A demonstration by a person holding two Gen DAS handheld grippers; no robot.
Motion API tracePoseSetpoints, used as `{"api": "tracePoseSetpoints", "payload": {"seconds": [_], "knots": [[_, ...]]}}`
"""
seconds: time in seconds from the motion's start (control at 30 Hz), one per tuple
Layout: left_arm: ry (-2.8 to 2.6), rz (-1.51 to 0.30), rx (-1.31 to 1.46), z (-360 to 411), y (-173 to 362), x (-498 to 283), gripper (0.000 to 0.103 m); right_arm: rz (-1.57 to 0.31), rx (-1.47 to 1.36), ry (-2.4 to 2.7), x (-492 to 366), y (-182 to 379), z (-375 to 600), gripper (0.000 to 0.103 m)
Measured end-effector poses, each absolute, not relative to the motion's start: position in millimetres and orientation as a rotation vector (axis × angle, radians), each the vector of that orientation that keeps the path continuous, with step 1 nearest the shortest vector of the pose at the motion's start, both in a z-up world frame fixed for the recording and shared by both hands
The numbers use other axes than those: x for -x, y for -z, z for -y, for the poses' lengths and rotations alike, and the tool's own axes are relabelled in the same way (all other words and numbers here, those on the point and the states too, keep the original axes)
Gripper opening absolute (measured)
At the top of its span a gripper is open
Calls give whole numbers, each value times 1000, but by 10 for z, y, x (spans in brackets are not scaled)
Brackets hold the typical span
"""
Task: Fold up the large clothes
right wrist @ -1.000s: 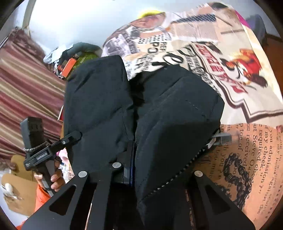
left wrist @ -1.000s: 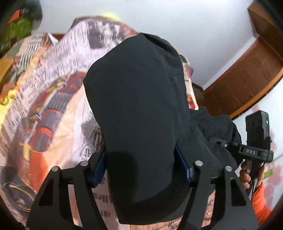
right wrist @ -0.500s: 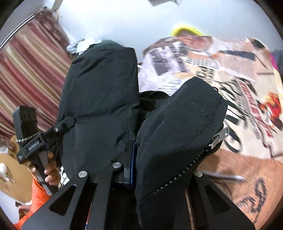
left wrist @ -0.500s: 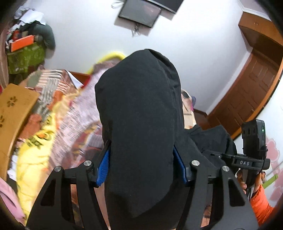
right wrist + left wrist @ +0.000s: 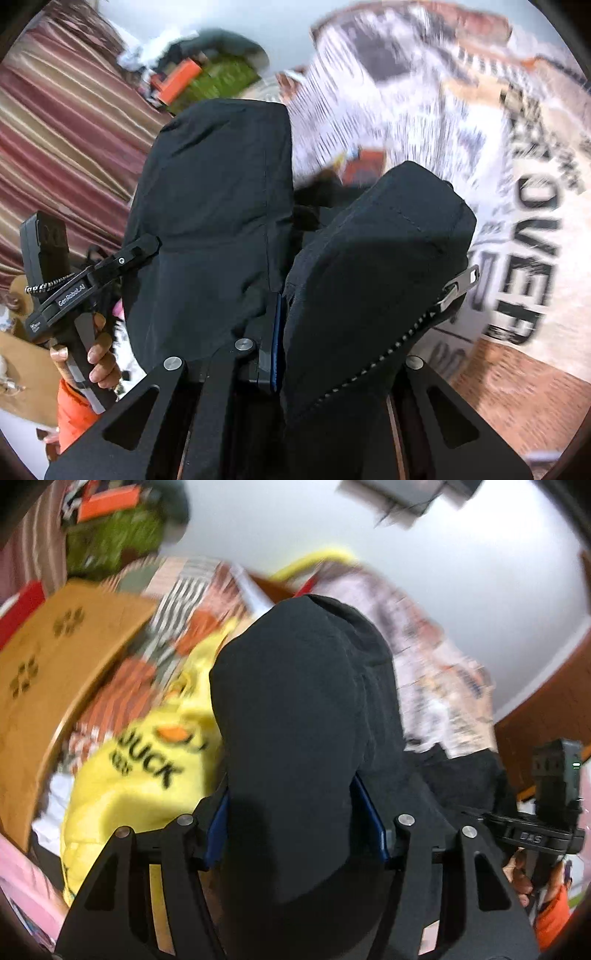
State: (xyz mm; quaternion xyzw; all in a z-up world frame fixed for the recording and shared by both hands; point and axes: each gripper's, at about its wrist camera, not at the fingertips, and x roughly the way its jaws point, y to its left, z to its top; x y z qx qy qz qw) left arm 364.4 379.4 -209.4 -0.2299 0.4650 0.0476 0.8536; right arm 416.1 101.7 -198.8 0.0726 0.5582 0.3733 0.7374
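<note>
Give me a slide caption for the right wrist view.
Right gripper clamps a black zip-up jacket lifted over a printed bedsheet, left gripper holding the other fold.

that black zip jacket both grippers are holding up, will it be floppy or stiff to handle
Probably floppy: the black jacket bulges and drapes over the left gripper, and folds over the right gripper. It looks thick, so likely bulky and fairly heavy. The metal zipper pull dangles and may swing or snag.

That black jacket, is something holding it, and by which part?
Both tools grip the black jacket: the left tool pinches a bunched fold, and the right tool clamps fabric beside the zipper.
</note>
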Motion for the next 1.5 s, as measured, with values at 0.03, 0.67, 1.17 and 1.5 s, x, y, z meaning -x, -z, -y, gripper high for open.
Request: {"api": "tracePoseSetpoints", "payload": {"seconds": [0.03,0.67,1.17,1.5], "knots": [[-107,-996,490,-3812,2213,-3653,60,-1250,-147,-805,-4200,2129,-1071,11],[-182,-945,250,-3234,1651,-3151,66,-1191,35,-684,-3861,1853,-479,34],[-245,-442,27,-2174,-324,-1549,66,-582,-35,-795,-2380,-13,-109,34],[-249,-158,0,-1539,-833,-483,66,-225,-48,-785,-1271,-494,136,48]]}}
